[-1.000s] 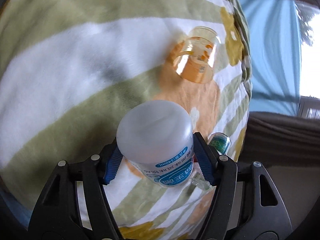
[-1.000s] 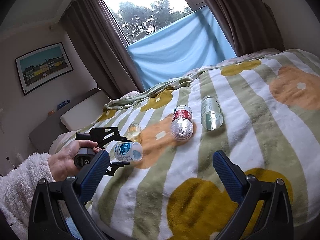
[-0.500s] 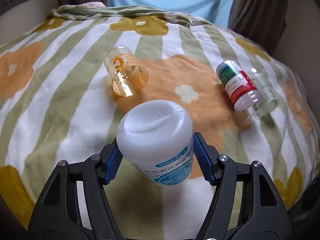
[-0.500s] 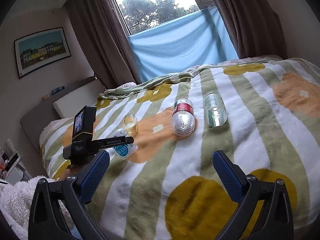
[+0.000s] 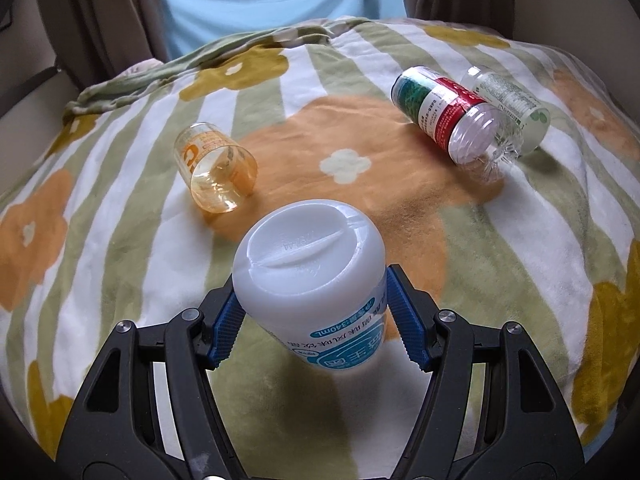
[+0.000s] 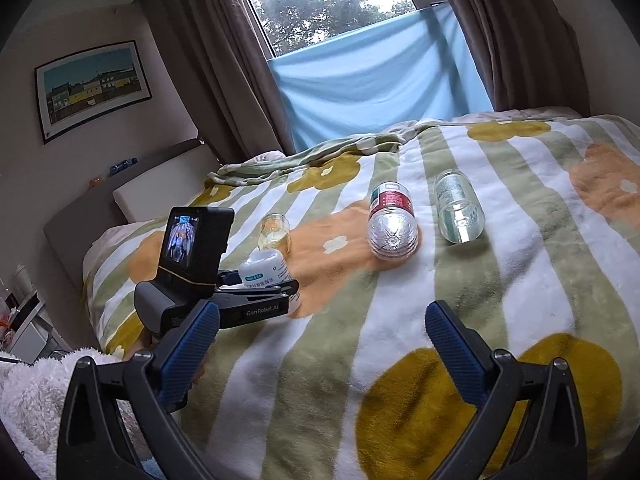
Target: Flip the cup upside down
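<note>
The white cup is pinched between the left tool's blue pads, base up and its print inverted, low over the bed's near edge, seemingly ready to set down. An orange cup, then two bottles, lie toppled toward mid-bed. The right tool hangs spread and empty.
</note>
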Demonstrator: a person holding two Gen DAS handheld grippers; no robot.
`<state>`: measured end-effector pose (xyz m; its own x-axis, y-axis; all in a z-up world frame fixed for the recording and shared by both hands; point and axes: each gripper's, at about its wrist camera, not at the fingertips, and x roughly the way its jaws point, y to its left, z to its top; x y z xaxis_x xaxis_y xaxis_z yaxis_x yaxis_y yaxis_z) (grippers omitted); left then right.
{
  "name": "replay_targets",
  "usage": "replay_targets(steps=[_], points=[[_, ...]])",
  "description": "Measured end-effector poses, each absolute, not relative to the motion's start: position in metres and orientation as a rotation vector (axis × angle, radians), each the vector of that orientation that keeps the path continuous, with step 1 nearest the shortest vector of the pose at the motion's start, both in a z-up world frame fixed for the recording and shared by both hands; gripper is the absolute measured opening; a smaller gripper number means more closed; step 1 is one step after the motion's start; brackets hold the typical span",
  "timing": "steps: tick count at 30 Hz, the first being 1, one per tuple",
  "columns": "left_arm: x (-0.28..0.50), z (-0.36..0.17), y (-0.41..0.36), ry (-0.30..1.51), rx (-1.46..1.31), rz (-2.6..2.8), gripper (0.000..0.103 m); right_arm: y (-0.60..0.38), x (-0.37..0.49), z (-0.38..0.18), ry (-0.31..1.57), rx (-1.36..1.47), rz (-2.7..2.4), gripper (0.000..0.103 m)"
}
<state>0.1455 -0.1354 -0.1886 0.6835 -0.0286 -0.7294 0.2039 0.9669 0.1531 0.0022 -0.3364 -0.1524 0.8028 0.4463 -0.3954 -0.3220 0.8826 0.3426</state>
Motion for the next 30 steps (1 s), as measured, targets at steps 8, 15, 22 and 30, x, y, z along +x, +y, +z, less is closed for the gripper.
replay_targets(steps=[8,15,22,30], points=[[0.151,-0.203,-0.139,0.903,0.210,-0.175,0.064,-0.333,0.001,-0.149,0.482,0.257,0.417,0.103],[0.144,-0.203,-0.135,0.899,0.156,-0.171,0.069,-0.334,-0.002,-0.146,0.478,0.253,0.412,0.103],[0.135,-0.183,-0.140,0.818,0.194,-0.161,0.103,-0.335,-0.001,-0.146,0.479,0.252,0.413,0.103],[0.112,-0.134,-0.124,0.745,0.128,-0.193,0.103,-0.324,-0.002,-0.129,0.453,0.205,0.387,0.103]])
